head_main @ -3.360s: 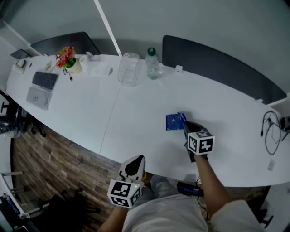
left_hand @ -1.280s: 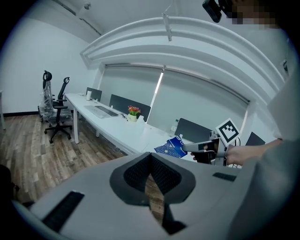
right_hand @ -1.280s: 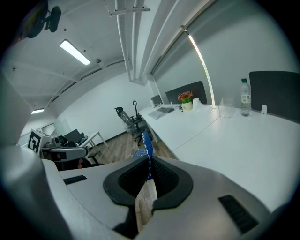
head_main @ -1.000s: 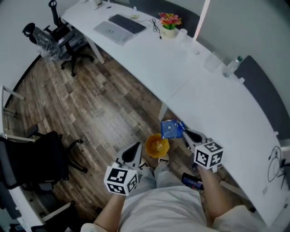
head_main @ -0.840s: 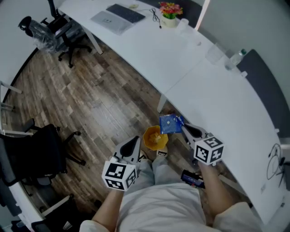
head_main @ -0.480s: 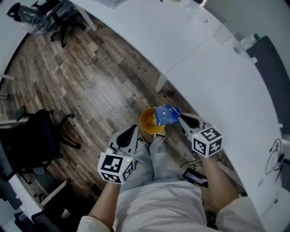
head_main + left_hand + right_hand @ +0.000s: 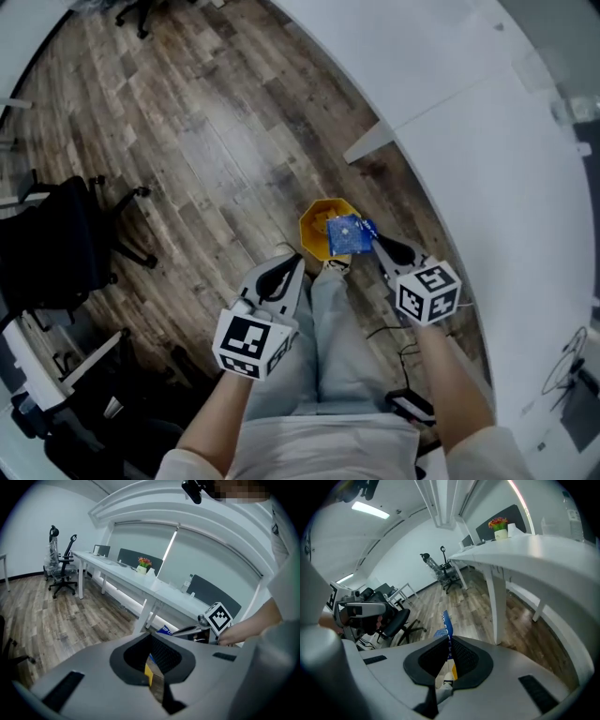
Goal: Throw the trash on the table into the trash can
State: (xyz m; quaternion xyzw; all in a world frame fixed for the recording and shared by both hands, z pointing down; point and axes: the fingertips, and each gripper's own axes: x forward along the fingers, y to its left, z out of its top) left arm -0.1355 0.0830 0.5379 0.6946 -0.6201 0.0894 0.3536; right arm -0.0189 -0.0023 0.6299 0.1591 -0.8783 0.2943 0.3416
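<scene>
My right tongs (image 7: 376, 247) clamp a blue printed wrapper (image 7: 344, 234) above the yellow trash can (image 7: 311, 225); my left tongs (image 7: 292, 266), closed and empty, hang beside it.

The left gripper (image 7: 289, 266) and the right gripper (image 7: 376, 246) each have a pale grey shell that tapers to black, ribbed jaw pads. At the rear of each sits a white cube (image 7: 249, 343) printed with black square markers. Behind the cubes, the person wears a white shirt with short pale sleeves (image 7: 480, 454) and light grey trousers (image 7: 330, 347).
</scene>
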